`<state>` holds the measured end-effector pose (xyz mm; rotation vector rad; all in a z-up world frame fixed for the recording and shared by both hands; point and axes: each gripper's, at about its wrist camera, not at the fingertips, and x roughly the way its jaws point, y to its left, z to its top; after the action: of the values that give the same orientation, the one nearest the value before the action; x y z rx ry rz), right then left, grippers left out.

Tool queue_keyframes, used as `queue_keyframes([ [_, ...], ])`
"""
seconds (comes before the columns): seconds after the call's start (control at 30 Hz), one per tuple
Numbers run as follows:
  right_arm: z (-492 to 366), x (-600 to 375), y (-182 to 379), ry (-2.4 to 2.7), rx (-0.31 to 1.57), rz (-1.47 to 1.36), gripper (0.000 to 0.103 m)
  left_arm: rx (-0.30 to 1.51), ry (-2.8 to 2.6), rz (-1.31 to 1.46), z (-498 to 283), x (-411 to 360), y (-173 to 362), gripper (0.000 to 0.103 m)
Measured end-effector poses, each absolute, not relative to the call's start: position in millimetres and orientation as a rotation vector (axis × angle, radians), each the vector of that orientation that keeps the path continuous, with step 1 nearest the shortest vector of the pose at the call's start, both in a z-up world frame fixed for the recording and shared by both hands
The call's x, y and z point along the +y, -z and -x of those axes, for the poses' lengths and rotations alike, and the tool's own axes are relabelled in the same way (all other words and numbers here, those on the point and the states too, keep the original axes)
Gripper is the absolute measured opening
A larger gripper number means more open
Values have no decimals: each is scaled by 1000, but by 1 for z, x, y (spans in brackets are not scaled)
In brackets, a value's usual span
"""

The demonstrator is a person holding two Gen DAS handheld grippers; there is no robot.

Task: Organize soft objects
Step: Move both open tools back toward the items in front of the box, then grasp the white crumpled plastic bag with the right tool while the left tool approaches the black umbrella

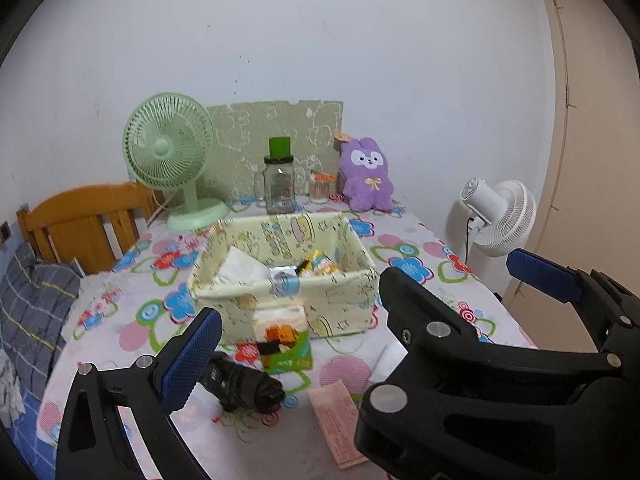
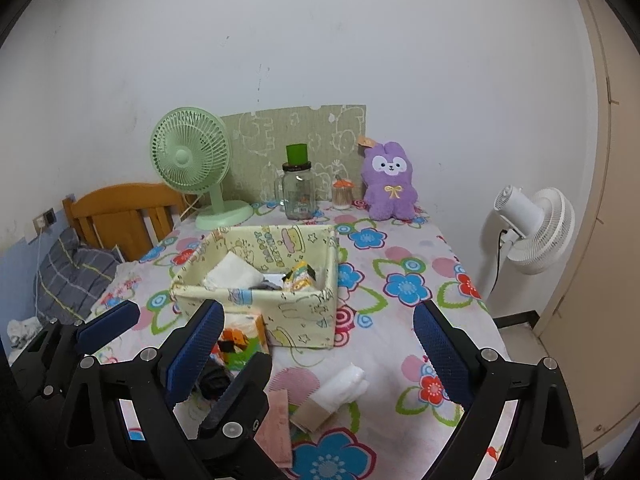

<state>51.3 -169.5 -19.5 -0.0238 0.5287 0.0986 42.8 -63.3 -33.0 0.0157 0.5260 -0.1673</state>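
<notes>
A pale yellow fabric basket (image 1: 352, 280) (image 2: 316, 300) stands mid-table, holding a white cloth (image 1: 240, 266) and small packets. In front of it lie an orange-green tissue pack (image 1: 284, 340) (image 2: 244, 340), a black bundled cloth (image 1: 244, 388), a pink packet (image 1: 334, 420) and a white wrapped roll (image 2: 344, 386). A purple plush rabbit (image 1: 366, 176) (image 2: 390, 182) sits at the back. My left gripper (image 1: 296, 344) is open and empty above the tissue pack. My right gripper (image 2: 320, 356), also seen in the left wrist view (image 1: 460, 280), is open and empty.
At the table's back stand a green desk fan (image 1: 168, 152) (image 2: 190, 158), a glass jar with a green lid (image 1: 280, 184) and a toothpick holder (image 1: 322, 188). A white floor fan (image 1: 504, 216) stands right; a wooden bed headboard (image 1: 80, 220) left.
</notes>
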Motion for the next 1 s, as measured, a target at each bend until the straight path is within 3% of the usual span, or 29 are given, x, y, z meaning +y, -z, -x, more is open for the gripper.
queue_keyframes([
  [1.0,-69,-202,100,-40,693,-11,97,678,187,-30,-64,-77,110,103],
])
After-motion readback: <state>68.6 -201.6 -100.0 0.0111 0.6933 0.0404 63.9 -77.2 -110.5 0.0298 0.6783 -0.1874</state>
